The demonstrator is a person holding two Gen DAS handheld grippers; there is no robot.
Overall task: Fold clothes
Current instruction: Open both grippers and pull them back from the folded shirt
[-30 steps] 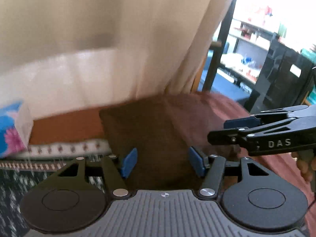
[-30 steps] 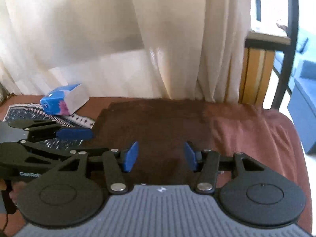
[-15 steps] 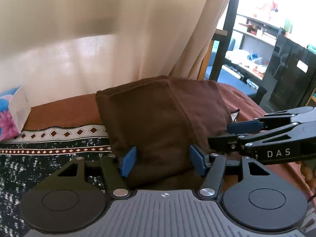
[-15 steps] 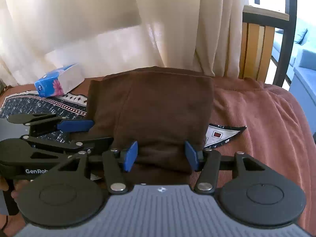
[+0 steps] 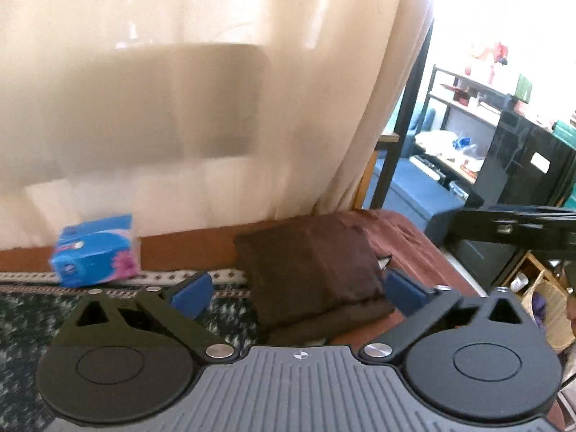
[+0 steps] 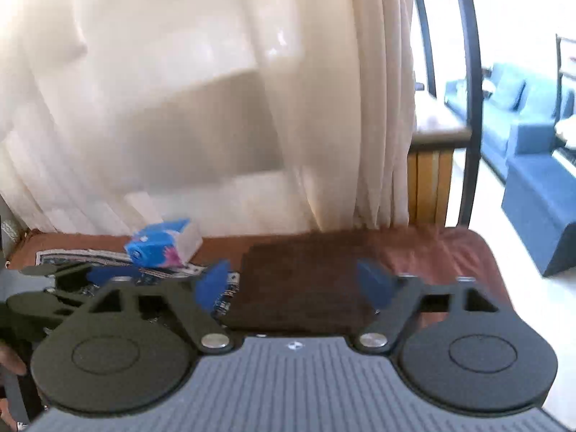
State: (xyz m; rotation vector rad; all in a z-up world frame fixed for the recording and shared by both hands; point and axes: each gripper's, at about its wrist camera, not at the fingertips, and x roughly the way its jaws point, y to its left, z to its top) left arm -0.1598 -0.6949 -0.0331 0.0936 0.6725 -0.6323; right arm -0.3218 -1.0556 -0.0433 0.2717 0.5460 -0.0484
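Both claws are opening wide at this moment, and neither holds anything. The left claw (image 5: 295, 293) stands spread with the folded brown cloth (image 5: 309, 273) lying just beyond its tips, the pads clear of the fabric on both sides. The right claw (image 6: 295, 286) is spread the same way, with the cloth (image 6: 302, 280) ahead of and below its tips, resting on a reddish-brown cover (image 6: 457, 252).

The risk I see is in the fold itself. The cloth sits as a thick, soft stack, and its upper layer looks puffed rather than flat, so it may slump or spring open now that nothing pins it. A pad that brushes the top layer on the way out could drag it askew. The blue tissue box (image 5: 95, 250) stands off to the left of the left claw, near enough that a wide sweep that way might knock it.

Much is unclear. The right wrist view is smeared, so the cloth's edges there are blocky and vague. The near edge of the cloth is hidden behind both claw bodies. The right claw shows in the left wrist view only as a dark blurred bar. How many layers the fold has cannot be told.
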